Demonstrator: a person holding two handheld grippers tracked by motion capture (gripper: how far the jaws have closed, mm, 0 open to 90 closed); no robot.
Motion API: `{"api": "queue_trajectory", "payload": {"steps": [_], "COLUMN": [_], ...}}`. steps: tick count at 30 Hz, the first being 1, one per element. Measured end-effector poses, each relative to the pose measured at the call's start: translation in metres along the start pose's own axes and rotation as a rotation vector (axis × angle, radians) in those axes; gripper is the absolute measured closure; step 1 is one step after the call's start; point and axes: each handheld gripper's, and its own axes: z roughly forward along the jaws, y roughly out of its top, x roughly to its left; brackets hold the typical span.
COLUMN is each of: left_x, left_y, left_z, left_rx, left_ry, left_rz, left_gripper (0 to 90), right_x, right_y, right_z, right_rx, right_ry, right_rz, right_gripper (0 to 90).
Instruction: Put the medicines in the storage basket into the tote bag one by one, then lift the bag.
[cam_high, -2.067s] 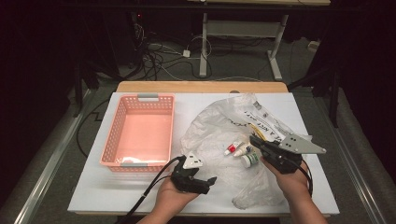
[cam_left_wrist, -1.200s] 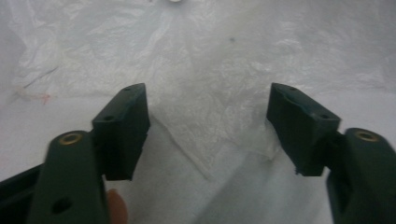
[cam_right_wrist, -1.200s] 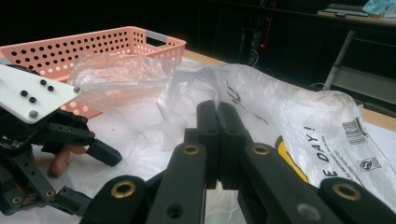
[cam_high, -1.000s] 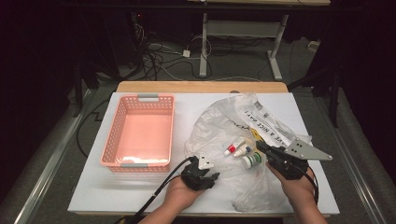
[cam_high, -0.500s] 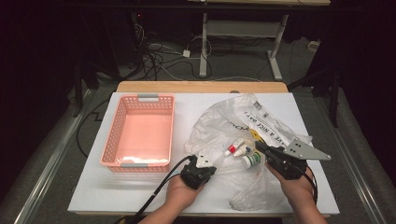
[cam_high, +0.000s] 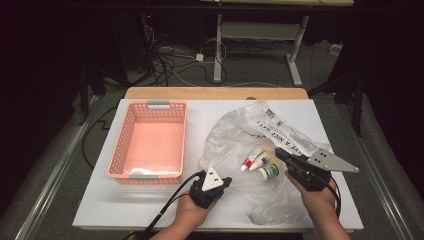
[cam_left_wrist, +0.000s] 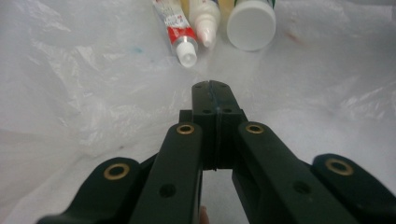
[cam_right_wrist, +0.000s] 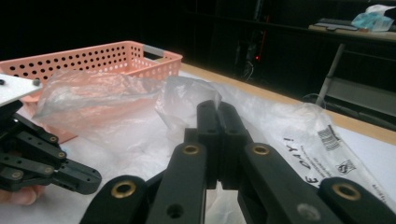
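A crumpled clear plastic bag (cam_high: 231, 131) lies on the white table. On it rest a red-and-white tube (cam_high: 248, 161) (cam_left_wrist: 180, 28), a small white dropper bottle (cam_high: 260, 161) (cam_left_wrist: 205, 18) and a white-capped bottle (cam_high: 269, 171) (cam_left_wrist: 251, 24). My left gripper (cam_high: 226, 181) (cam_left_wrist: 215, 86) is shut and low over the bag's near edge, its tips a short way in front of the tube. My right gripper (cam_high: 278, 150) (cam_right_wrist: 217, 106) is shut just right of the three items. A fold of bag film (cam_right_wrist: 184, 95) rises right behind its tips. Whether either one pinches film cannot be told.
An empty pink perforated basket (cam_high: 150, 145) (cam_right_wrist: 93, 56) stands at the table's left. The bag's printed part (cam_high: 290, 137) stretches to the back right. A wooden strip (cam_high: 215, 93) edges the far side. Cables and table legs sit on the dark floor beyond.
The left gripper has moved right and forward onto the bag's near edge. The right gripper has shifted slightly to the right and then kept still.
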Motion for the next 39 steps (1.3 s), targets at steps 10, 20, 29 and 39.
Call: {"api": "queue_trajectory", "payload": {"steps": [10, 20, 29, 39], "left_x": [-0.006, -0.004, 0.003, 0.011], "left_y": [0.006, 0.02, 0.025, 0.069], "left_z": [-0.005, -0.022, -0.038, -0.051], "left_rx": [-0.076, -0.185, -0.25, -0.383], "left_ry": [0.021, 0.057, 0.094, 0.141], "left_rz": [0.023, 0.033, 0.013, 0.028], "left_gripper": [88.3, 88.3, 88.3, 88.3], "right_x": [-0.002, 0.001, 0.0, -0.009], "right_y": [0.002, 0.008, 0.015, 0.04], "right_z": [0.001, -0.001, 0.011, 0.023], "right_rx": [-0.029, -0.084, -0.123, -0.186], "right_ry": [-0.017, -0.043, -0.039, -0.032], "right_rz": [0.001, 0.004, -0.001, 0.001], "right_gripper": [90.0, 90.0, 90.0, 90.0]}}
